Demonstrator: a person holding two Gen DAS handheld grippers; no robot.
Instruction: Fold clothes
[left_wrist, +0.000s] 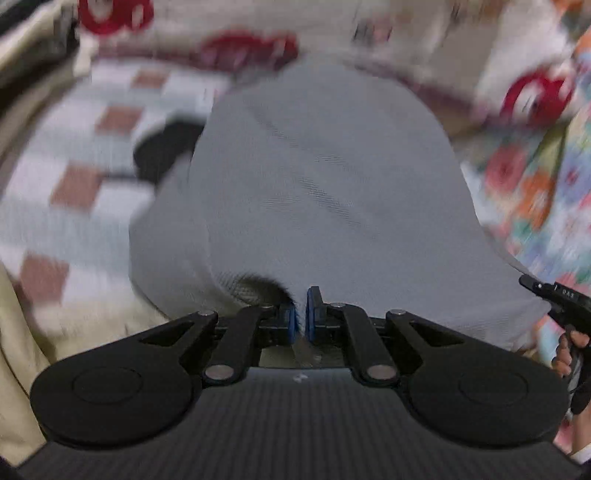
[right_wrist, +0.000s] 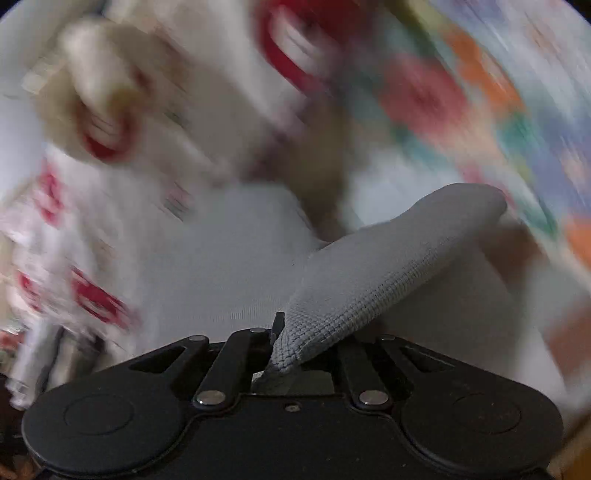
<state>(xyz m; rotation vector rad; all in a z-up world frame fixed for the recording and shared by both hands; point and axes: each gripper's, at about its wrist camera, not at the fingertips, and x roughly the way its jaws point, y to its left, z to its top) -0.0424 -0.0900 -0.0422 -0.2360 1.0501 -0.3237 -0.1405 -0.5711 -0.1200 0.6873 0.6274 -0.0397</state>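
both grippers, left (left_wrist: 300, 317) and right (right_wrist: 291, 343), clamped on grey knit garment (left_wrist: 317, 177) (stretched ahead)

Dim, even light; heavy motion blur on backgrounds, fisheye-curved edges, dark corners.

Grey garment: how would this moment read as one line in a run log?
left gripper: shut on grey garment | right gripper: shut on grey garment | background: blurred | fold: not yet done
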